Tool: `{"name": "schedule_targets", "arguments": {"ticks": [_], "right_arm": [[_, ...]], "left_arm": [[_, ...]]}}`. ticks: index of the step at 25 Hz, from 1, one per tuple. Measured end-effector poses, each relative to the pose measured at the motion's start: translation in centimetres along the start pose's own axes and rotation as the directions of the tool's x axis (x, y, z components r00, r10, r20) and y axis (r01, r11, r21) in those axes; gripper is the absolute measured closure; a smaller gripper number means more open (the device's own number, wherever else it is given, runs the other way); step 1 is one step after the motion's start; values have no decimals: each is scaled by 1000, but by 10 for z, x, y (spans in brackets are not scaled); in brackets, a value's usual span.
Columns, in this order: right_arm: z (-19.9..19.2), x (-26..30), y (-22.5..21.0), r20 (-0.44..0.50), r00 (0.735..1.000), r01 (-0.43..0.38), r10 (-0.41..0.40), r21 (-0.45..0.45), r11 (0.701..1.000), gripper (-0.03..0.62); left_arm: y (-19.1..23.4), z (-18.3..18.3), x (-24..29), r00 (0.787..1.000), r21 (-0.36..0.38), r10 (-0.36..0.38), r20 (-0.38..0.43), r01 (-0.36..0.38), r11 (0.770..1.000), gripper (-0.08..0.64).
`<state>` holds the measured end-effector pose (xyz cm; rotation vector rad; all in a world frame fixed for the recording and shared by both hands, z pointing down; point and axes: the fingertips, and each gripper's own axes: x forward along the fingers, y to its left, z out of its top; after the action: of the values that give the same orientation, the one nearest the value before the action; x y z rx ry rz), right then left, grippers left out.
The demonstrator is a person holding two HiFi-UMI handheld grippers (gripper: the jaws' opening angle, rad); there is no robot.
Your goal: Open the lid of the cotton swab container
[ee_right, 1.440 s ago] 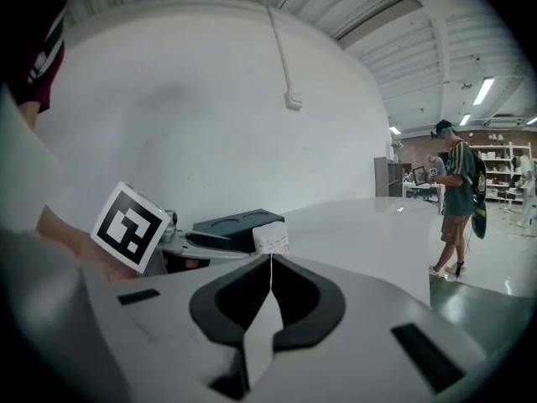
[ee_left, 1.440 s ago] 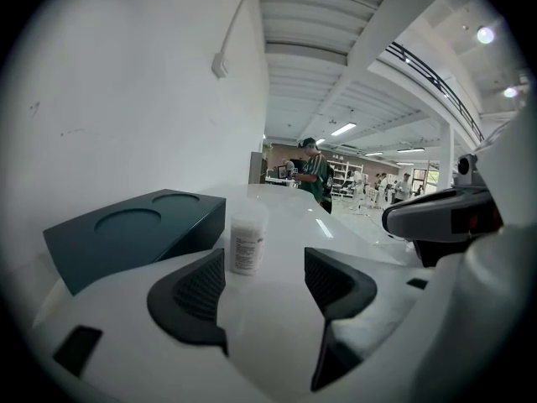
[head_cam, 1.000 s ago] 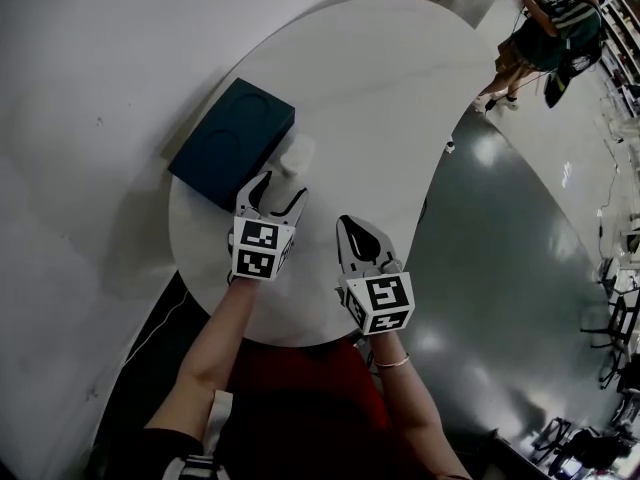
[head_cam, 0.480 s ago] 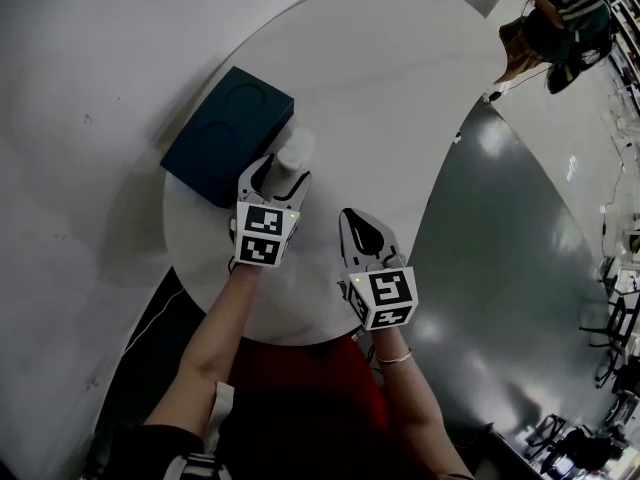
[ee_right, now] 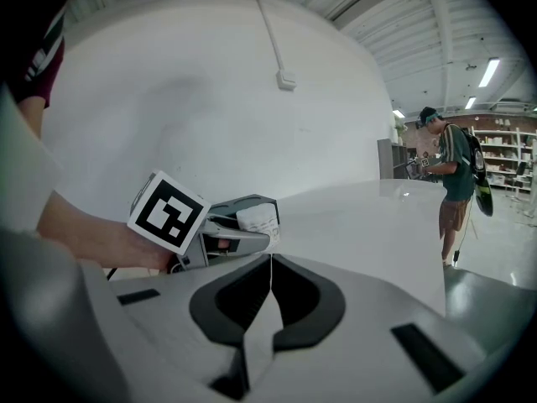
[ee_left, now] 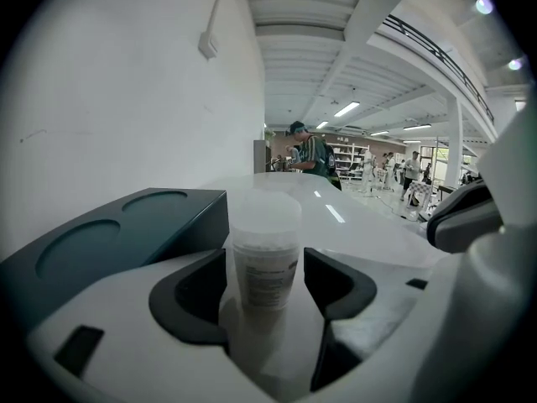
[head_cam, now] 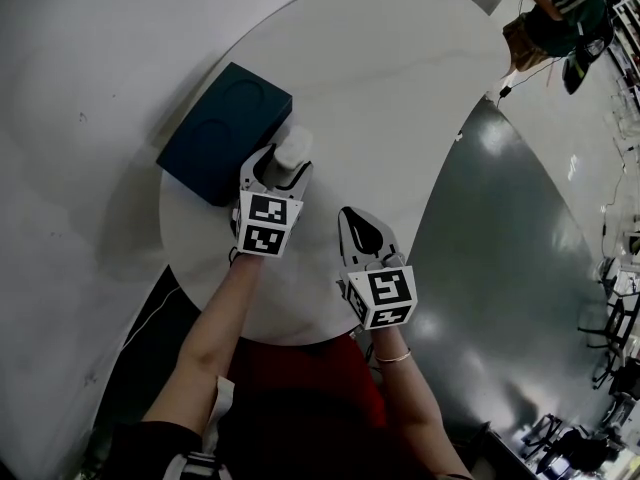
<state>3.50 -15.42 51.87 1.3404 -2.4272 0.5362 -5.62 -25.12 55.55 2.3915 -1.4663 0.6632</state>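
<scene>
- Left gripper view shows the cotton swab container (ee_left: 265, 254) standing upright on the white worktop (ee_left: 361, 233). It sits between the fingers (ee_left: 191, 296) of the left gripper (head_cam: 283, 168), which are wide apart and not squeezing it.
- It looks tall and light, so it could tip or slide if one finger bumps it first.
- The dark blue box (ee_left: 117, 238) just beside it could get in the way.
- The right gripper (ee_right: 270, 263) has its fingers together, holding nothing. If the hold below is loose, pulling the lid (ee_left: 265, 212) might lift the whole container.
- The container is a cloudy plastic tub with a printed label. Something white shows inside, and the lid is on.
</scene>
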Motion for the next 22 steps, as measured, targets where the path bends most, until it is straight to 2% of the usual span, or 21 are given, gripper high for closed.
{"name": "schedule_targets", "arguments": {"ticks": [7, 11, 17, 22], "right_arm": [[-2, -5, -4, -1, 1000, 8, -8, 2, 1000, 575], [-1, -9, -6, 2, 1000, 15, -15, -2, 1000, 575], [0, -16, -7, 8, 1000, 30, -30, -5, 1000, 575], [4, -24, -8, 25, 999, 33, -33, -17, 999, 575]], "left_arm": [[3, 2, 2, 1000, 24, 25, 2, -25, 999, 287], [2, 1, 1, 1000, 32, 25, -15, -25, 999, 324], [1, 0, 0, 1000, 51, 11, -17, -10, 999, 337], [-10, 10, -9, 999, 84, -35, 12, 34, 996, 341]]}}
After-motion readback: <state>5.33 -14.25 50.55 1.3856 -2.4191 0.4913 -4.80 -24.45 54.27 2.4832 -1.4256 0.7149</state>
